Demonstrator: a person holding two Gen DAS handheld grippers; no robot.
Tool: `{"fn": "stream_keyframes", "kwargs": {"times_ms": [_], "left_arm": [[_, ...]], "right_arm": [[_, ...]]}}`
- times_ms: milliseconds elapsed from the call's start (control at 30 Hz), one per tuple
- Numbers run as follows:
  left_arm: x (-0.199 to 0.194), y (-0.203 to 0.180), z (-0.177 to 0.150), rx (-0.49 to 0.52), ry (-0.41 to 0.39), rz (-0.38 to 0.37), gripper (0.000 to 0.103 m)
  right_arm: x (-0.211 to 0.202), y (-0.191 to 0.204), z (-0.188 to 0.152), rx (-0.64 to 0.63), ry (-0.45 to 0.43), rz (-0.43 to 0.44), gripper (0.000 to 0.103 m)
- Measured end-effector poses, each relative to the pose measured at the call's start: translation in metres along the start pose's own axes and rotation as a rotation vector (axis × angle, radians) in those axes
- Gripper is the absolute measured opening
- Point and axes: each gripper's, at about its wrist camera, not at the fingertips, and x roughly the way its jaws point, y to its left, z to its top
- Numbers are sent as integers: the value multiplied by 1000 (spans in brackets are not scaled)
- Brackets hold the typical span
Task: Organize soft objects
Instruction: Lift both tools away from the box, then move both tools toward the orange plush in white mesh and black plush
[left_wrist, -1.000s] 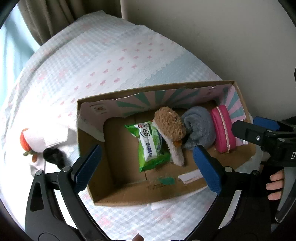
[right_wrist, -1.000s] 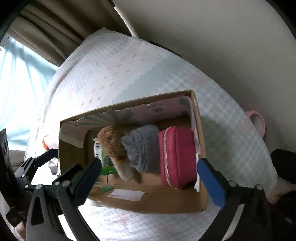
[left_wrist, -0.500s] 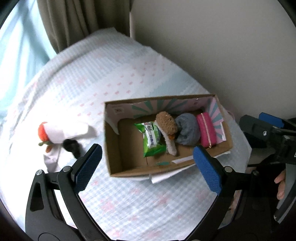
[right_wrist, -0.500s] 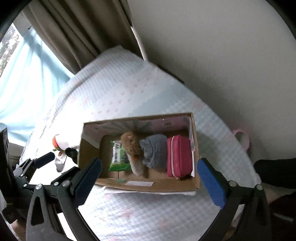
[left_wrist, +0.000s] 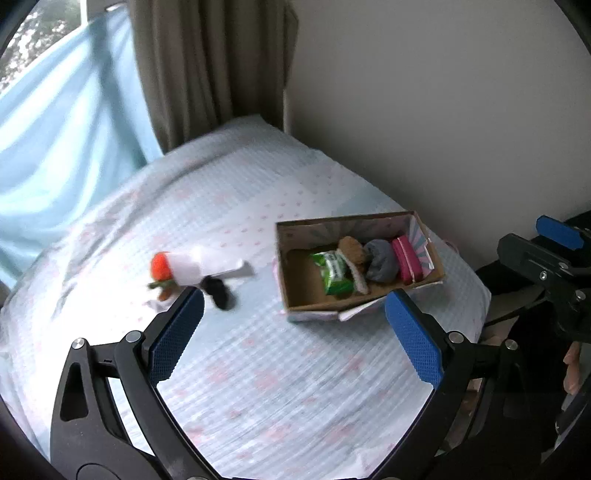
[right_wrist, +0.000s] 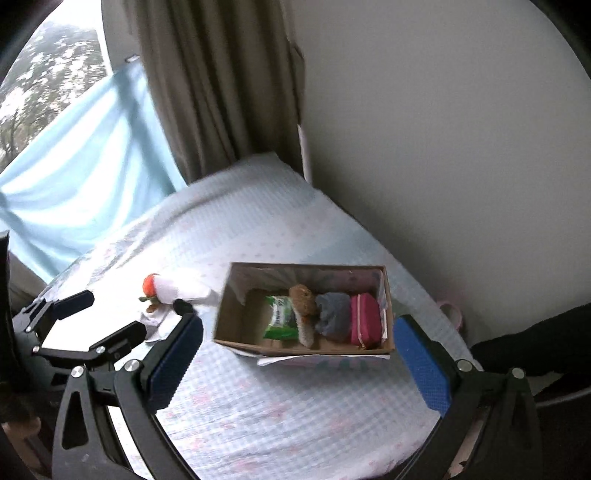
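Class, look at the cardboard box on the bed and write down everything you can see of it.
The box is an open-topped brown cardboard rectangle, its inner walls printed with pink and teal stripes. It sits flat on the bedspread near the wall. A loose flap sticks out along its near side. Inside, side by side, lie a green packet, brown plush, grey cloth and pink pouch; one end is bare.

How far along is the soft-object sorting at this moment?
Mostly done, it seems. The cardboard box holds a green wipes pack, brown plush, grey cloth roll and pink pouch. Nothing is in hand: left tongs and right tongs are open. Left over: an orange-and-white soft toy on the bed.
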Motion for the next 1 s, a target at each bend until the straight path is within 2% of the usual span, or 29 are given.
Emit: {"fn": "stream_keyframes", "kwargs": {"times_ms": [200,533,733,833,1000], "left_arm": [[-61,39,-37,-16,-79,58,98],[-121,112,-97,-42,-118,103,98],[-123,153,-116,-93,-102,87,98],[-118,172,-121,-124,-96,82,98],[-97,196,-119,-168,-83,84,98]], "right_arm": [[-49,42,-29,6,-66,-10,103],[-87,101,-69,61,-136,45,103],[-83,131,-79,77,-129,81,103],[-76,148,-77,40,-119,87,103],[-46,168,-68,8,-97,123,103]]}}
